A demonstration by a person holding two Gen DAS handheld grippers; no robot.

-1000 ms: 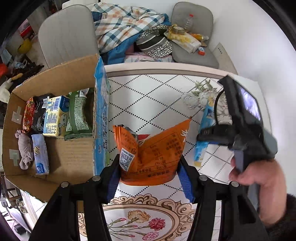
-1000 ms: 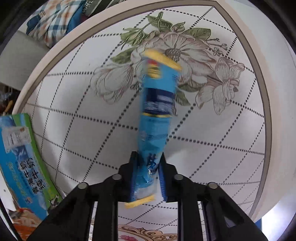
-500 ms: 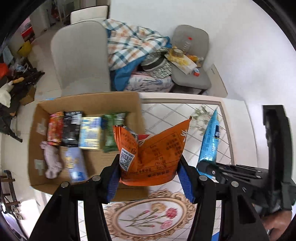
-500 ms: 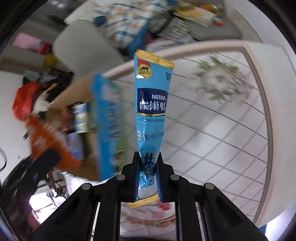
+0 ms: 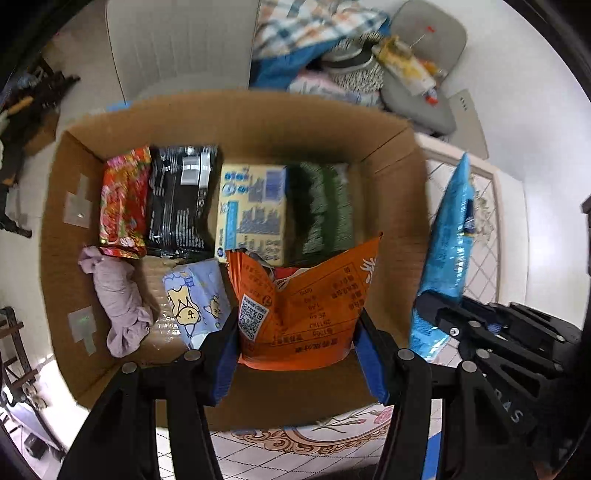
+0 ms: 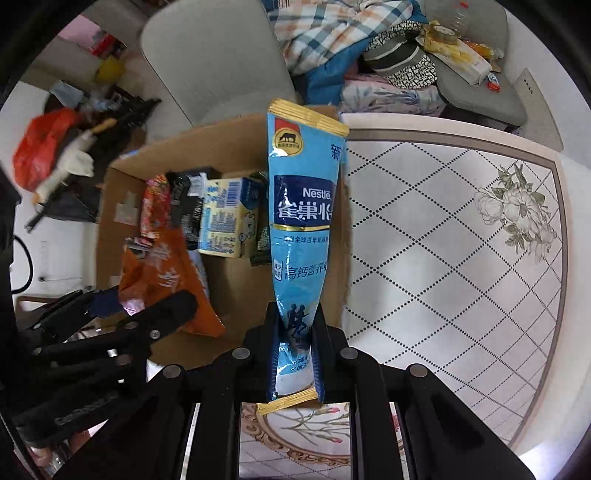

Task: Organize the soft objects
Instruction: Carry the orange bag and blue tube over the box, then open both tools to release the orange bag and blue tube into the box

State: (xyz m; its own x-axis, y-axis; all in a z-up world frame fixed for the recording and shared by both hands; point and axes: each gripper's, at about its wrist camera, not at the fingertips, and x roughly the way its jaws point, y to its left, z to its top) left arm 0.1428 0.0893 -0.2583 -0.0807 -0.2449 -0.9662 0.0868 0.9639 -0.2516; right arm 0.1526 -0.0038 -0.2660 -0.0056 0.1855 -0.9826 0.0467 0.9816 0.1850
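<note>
Tiled with a dotted diamond pattern and painted flowers, the table (image 6: 443, 229) carries an open cardboard box (image 5: 391, 177) at its edge, with grey chairs (image 6: 218, 59) and a heap of plaid bedding (image 6: 332, 33) behind it. Over the box hangs the orange snack bag (image 5: 306, 306), pinched by its lower sides between the blue-padded fingers of the left gripper (image 5: 297, 347), whose jaws stand partly closed on it. Just beside it, over the box's right-hand wall and the table edge, the right gripper (image 6: 295, 343) has its jaws clamped narrow on the bottom end of a long blue Nestle pouch (image 6: 303, 206), which stands up along the fingers with its gold-striped seal at the far end. Below the orange bag, the box already holds a row of packets along its far wall: a red one (image 5: 122, 199), a black one (image 5: 177, 203), a pale yellow carton (image 5: 255, 206) and a dark green packet (image 5: 325, 210). Nearer the camera lie a crumpled mauve cloth (image 5: 118, 299) and a light blue tissue pack (image 5: 195, 299) printed with cartoon bears. Motion blur softens the box contents.
</note>
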